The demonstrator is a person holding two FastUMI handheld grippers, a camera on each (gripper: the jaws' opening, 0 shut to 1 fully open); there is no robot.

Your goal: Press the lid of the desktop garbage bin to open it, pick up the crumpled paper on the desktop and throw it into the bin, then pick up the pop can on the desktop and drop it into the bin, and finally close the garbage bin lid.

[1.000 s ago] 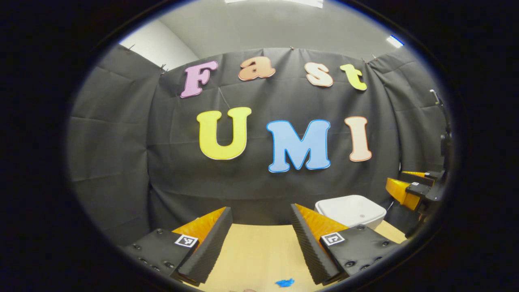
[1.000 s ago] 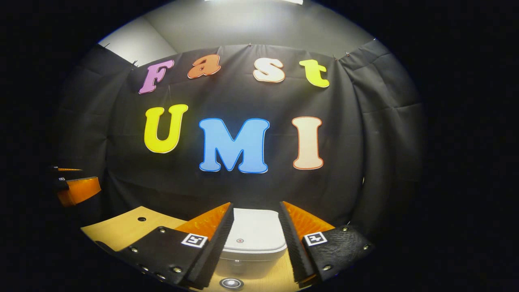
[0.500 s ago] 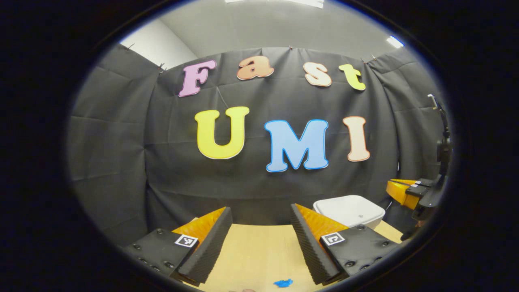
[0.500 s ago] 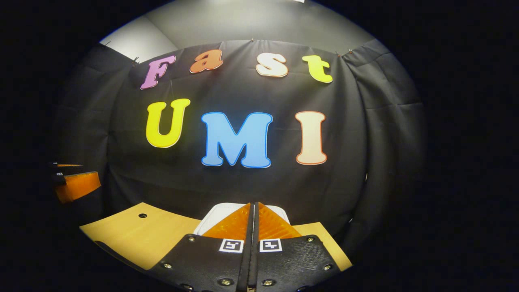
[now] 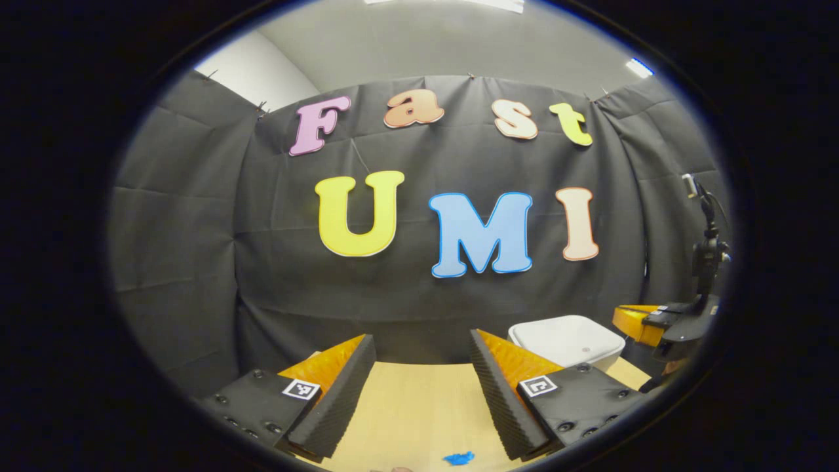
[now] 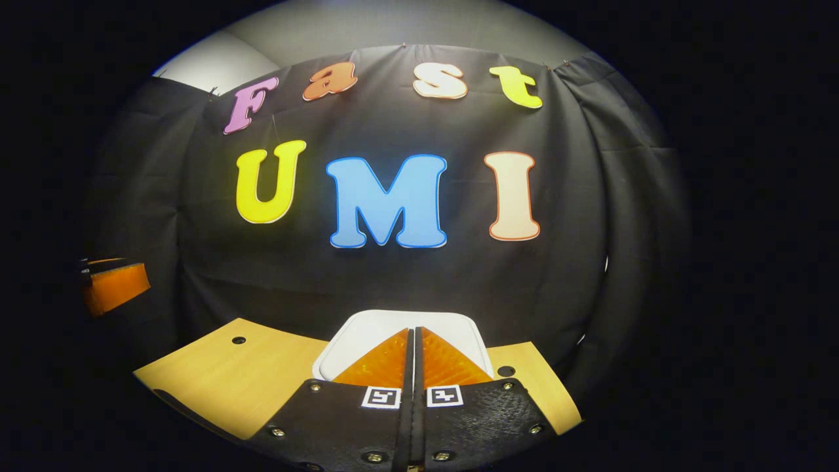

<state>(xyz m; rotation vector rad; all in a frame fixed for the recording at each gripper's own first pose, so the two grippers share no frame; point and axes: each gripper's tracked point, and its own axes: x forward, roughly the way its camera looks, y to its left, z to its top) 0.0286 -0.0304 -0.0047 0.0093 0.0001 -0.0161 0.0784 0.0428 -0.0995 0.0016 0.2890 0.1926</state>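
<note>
The white garbage bin (image 5: 567, 339) stands at the back right of the wooden table (image 5: 419, 406), its lid down. In the right gripper view the bin lid (image 6: 367, 328) lies just beyond my right gripper (image 6: 413, 333), which is shut with nothing between its fingers and points at the lid's middle. Whether the tips touch the lid I cannot tell. The left gripper view shows that gripper (image 5: 645, 321) right of the bin. My left gripper (image 5: 421, 341) is open over the table with nothing in it. A small blue crumpled scrap (image 5: 459, 457) lies near the front edge.
The black cloth wall stands close behind the table and the bin. The tabletop (image 6: 249, 373) has small round holes (image 6: 238, 340) on both sides of the bin. My left gripper (image 6: 115, 285) shows at the far left of the right gripper view.
My right gripper has shut its fingers and moved forward and down over the bin lid. The left gripper has stayed open and almost still.
</note>
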